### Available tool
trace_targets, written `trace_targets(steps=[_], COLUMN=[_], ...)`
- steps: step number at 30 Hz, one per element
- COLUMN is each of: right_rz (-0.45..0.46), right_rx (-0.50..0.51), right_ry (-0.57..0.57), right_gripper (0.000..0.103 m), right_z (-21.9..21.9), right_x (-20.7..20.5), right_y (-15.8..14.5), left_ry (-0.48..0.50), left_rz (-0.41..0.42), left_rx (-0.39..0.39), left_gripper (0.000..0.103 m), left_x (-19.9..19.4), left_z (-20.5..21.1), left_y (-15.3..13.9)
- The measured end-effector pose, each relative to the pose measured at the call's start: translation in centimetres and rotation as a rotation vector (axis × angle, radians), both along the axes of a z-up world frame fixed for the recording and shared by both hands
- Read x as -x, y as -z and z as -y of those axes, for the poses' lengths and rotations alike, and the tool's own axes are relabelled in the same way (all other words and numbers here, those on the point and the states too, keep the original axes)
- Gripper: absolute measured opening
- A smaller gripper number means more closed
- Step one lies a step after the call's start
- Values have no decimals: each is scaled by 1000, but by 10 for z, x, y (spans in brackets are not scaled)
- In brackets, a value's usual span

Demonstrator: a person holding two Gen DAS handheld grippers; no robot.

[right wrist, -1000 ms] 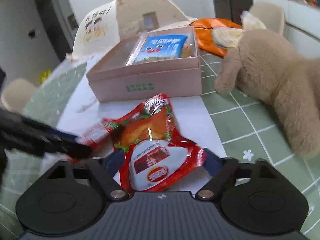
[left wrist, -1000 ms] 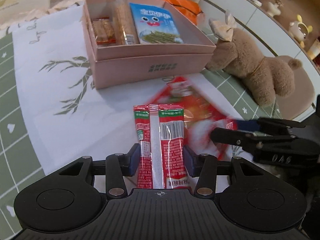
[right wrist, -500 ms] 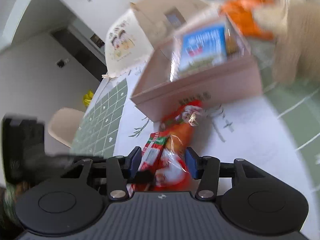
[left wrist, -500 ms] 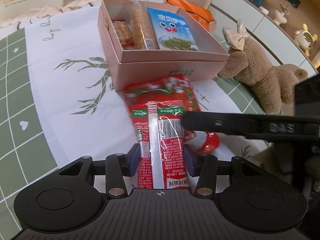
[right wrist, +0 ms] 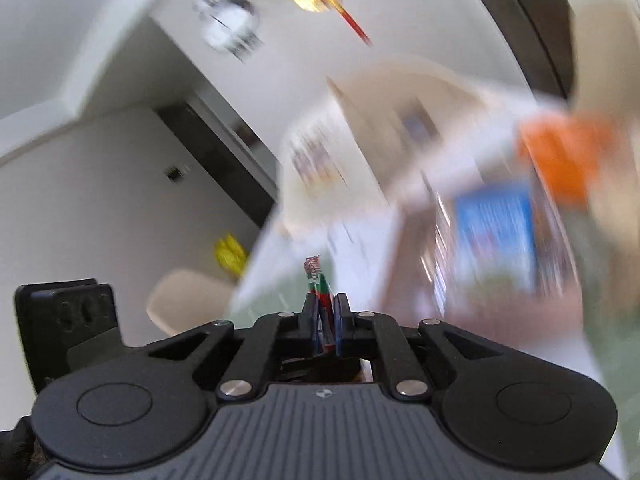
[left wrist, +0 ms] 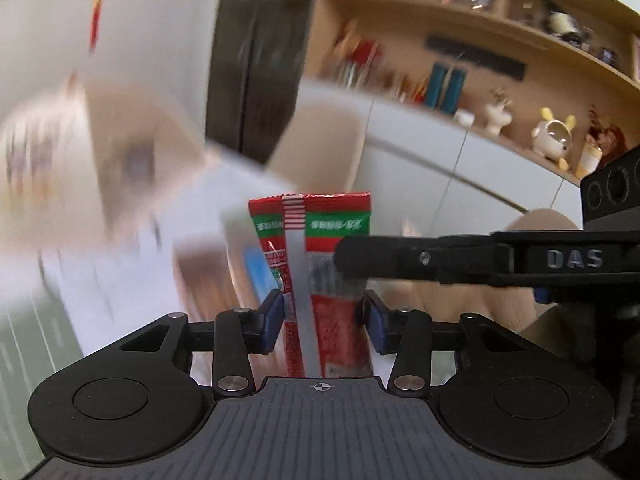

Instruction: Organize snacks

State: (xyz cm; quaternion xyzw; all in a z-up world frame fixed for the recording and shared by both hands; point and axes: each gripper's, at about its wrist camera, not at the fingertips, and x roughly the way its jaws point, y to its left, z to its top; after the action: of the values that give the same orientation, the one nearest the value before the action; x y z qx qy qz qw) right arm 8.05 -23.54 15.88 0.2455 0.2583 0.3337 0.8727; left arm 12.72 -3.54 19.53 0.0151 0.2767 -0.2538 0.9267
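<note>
A red snack packet [left wrist: 320,264] with a green band and a silver seam stands upright in the air between the blue pads of my left gripper [left wrist: 324,316], whose jaws are closing on its sides. My right gripper [left wrist: 340,256] reaches in from the right and pinches the same packet across its face. In the right wrist view that gripper [right wrist: 326,312] is shut, with the packet's thin edge [right wrist: 318,284] sticking up between the fingers. The pink box [right wrist: 408,264] with a blue packet [right wrist: 496,236] inside lies blurred below and beyond.
Both views are smeared by motion. An orange bag [right wrist: 568,160] lies past the box and a tan plush toy [left wrist: 460,300] sits to the right. Behind stand a wall shelf with figurines [left wrist: 552,140] and a beige chair [right wrist: 184,300].
Both grippers have risen and tipped upward, lifting the red packet off the table. The right gripper has shut on the packet's edge; the larger red packet has dropped out of view.
</note>
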Motion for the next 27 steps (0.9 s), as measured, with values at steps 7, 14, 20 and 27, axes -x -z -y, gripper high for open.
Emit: trace_targets(steps=[7,14,20,27], right_rz=[138,7,-161,-272], right_rx=[131,428,542,526], right_ry=[84,140,61,24], right_gripper=[21,66,73,75], right_z=[-10,-15,-21,-51], right_x=[-31,-27,-14,4], right_y=[-48,18,78,131], left_ry=[-81,-172,-173,-238], left_rz=[-62,-288,-416,-592], left_rx=[14,54,82,193], left_gripper=[29,23,25,25], left_x=[-51,-51,-27,-17], left_z=[-15,-55,-77,-87], left_y=[-11,75,116,170])
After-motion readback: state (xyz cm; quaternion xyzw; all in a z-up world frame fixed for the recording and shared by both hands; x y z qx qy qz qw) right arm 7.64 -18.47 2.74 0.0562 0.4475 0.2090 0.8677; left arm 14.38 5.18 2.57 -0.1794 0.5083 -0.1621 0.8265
